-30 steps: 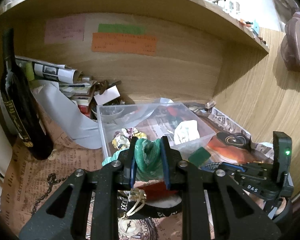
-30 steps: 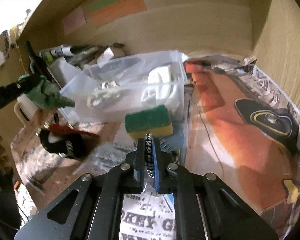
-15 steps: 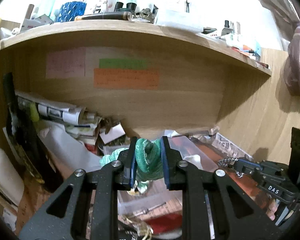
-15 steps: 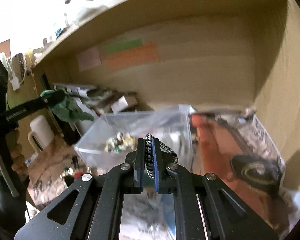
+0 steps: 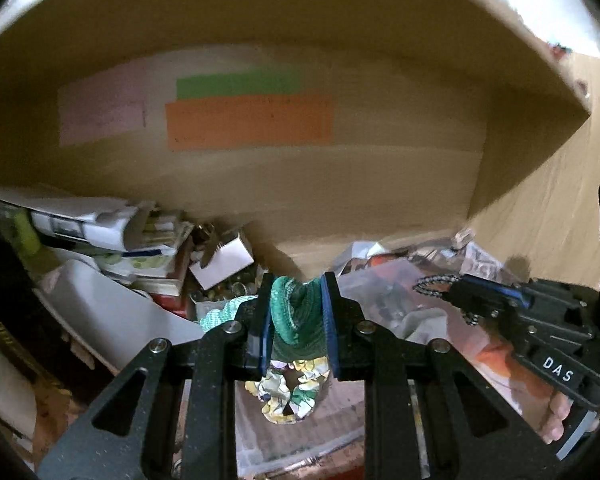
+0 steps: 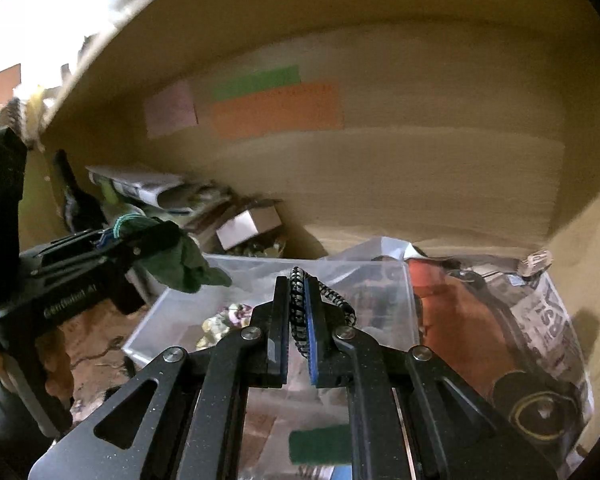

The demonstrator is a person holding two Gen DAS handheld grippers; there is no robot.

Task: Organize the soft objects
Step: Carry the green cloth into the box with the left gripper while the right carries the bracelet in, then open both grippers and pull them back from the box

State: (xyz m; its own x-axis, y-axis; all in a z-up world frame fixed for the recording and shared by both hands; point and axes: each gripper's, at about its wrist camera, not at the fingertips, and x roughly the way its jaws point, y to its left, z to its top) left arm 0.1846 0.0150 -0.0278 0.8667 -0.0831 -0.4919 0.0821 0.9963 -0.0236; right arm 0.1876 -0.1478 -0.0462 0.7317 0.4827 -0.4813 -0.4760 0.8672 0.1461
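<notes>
The green knitted cloth (image 5: 298, 312) is squeezed tight in the jaws of the left gripper (image 5: 294, 328), up in the air over the clear plastic box (image 6: 380, 280). The black and white cord (image 6: 300, 312) is pinched in the nearly shut jaws of the right gripper (image 6: 298, 332), and it also hangs over the box. Down in the box lies a flowery scrunchie (image 5: 290, 390), and there seems to be a pale cloth too. It looks like the carrying step: both soft things are held and are ready to go in. Next, I think each gripper should come lower over the box and open its jaws so the thing drops inside, not on the rim. A green sponge (image 6: 320, 444) lies on the desk by the box. Around them are newspapers (image 6: 540, 320) and a small white box (image 5: 222, 260) at the back.
</notes>
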